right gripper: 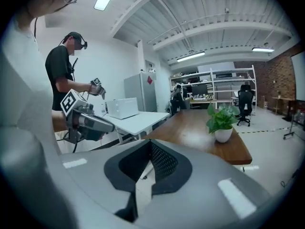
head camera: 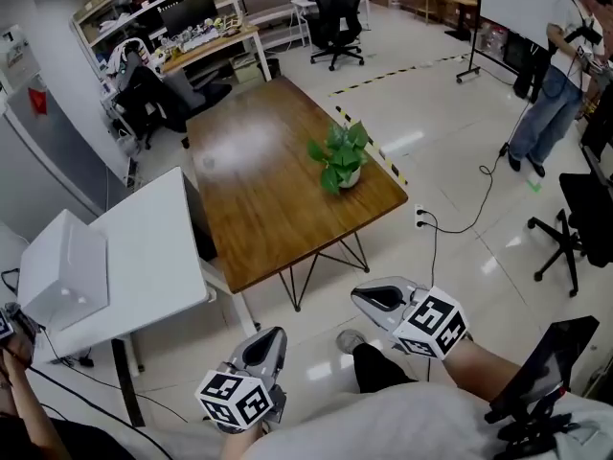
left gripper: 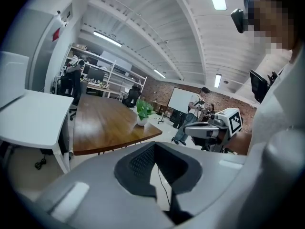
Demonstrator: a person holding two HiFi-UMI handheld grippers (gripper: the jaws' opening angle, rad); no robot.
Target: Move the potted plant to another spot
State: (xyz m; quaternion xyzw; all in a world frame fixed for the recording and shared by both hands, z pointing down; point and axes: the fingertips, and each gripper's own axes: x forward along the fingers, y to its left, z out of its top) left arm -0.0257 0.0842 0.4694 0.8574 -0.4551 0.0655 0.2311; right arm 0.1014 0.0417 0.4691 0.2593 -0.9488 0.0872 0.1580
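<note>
The potted plant (head camera: 340, 156), green leaves in a small white pot, stands upright near the right edge of the brown wooden table (head camera: 259, 199). Both grippers hover over the floor in front of the table, well short of the plant. My left gripper (head camera: 271, 336) is shut with nothing in it, and so is my right gripper (head camera: 364, 298). In the left gripper view the plant (left gripper: 143, 111) is far ahead beyond the shut jaws (left gripper: 158, 195), and the right gripper (left gripper: 190, 130) shows at the side. In the right gripper view the plant (right gripper: 220, 120) sits ahead on the right.
A white desk (head camera: 144, 247) with a white box (head camera: 62, 266) stands left of the table. A person (head camera: 560, 75) stands by a whiteboard at the far right, another person (right gripper: 62, 75) at my left. Office chairs (head camera: 335, 17) and a floor cable (head camera: 460, 228) surround the table.
</note>
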